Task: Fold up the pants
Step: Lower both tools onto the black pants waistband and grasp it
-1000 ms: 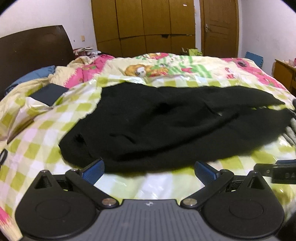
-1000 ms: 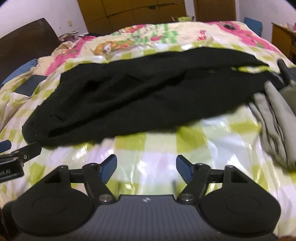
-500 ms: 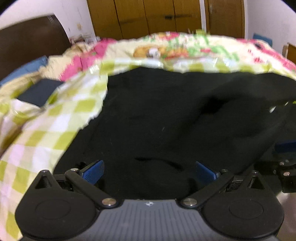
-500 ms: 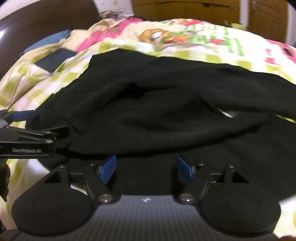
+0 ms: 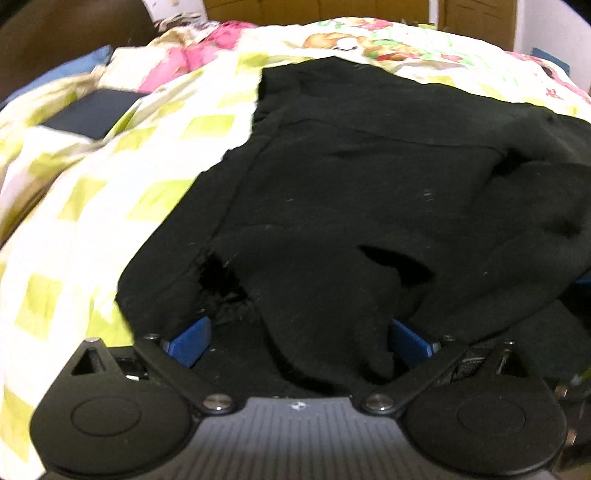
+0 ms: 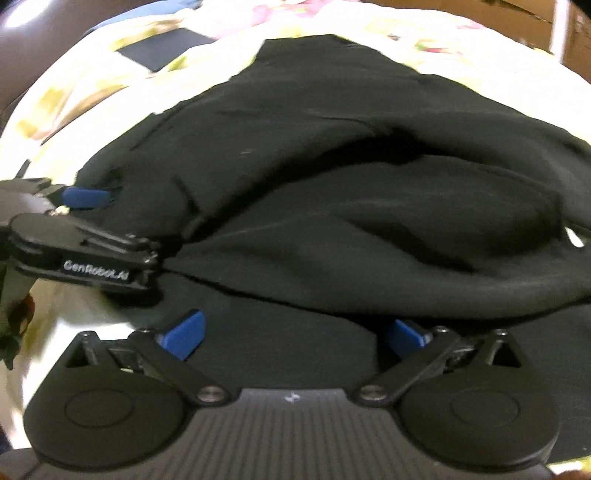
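Black pants (image 5: 369,192) lie rumpled on my checked bed (image 5: 110,206); left tongs (image 5: 301,341) gape over their hem, right tongs (image 6: 293,336) are opening, pinching nothing

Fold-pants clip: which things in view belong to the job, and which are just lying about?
Job:
- black pants
- left gripper, open over the fabric
- right gripper, jaws opening over the fabric

Lying about:
- checked bedspread
- dark flat item
- wooden wardrobe

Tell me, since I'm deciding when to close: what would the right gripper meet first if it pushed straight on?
The black pants. Their near fabric already lies between the opening jaws of the right gripper, so cloth probably comes first, with the checked bedspread beneath.
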{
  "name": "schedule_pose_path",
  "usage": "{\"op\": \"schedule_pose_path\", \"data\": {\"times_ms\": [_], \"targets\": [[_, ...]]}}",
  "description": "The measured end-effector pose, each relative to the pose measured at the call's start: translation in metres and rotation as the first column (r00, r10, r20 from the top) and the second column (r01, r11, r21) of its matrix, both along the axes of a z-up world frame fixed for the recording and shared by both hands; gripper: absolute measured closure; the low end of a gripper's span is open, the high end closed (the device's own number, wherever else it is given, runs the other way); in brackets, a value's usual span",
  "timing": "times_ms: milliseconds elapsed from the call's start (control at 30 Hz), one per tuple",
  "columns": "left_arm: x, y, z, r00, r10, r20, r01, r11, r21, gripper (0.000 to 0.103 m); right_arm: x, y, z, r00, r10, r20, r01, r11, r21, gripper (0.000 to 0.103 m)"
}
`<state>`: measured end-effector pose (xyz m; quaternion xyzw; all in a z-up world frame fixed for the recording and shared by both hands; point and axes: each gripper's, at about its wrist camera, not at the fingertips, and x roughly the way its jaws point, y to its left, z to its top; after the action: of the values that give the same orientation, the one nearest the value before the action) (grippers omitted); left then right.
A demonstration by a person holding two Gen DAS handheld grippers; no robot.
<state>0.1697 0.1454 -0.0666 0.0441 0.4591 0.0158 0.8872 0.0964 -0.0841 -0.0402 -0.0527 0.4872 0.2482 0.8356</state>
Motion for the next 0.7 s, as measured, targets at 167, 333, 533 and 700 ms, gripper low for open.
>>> {"op": "schedule_pose_path", "data": {"times_ms": [167,333,533,700], "targets": [[-0.013,0.001,0.012,1.000,0.010,-0.012,-0.010,0.999,0.041,0.000,-0.006,0.008,0.005,0.999,0.051,-0.015,-0.050,0.998,0.048,0.000],[-0.022,0.003,0.045,0.999,-0.011,0.031,0.012,0.999,-0.031,0.000,0.006,-0.024,0.031,0.999,0.037,-0.031,-0.031,0.985,0.167,0.013],[0.024,-0.010,0.066,0.983,-0.103,0.150,0.110,0.993,-0.037,0.000,0.039,-0.069,0.047,1.000,-0.021,-0.022,0.024,0.987,0.159,0.013],[0.069,-0.004,0.032,0.990,-0.106,0.095,0.106,0.994,0.005,0.000,0.039,-0.061,0.038,0.999,-0.020,-0.030,0.025,0.987,0.157,0.013]]}}
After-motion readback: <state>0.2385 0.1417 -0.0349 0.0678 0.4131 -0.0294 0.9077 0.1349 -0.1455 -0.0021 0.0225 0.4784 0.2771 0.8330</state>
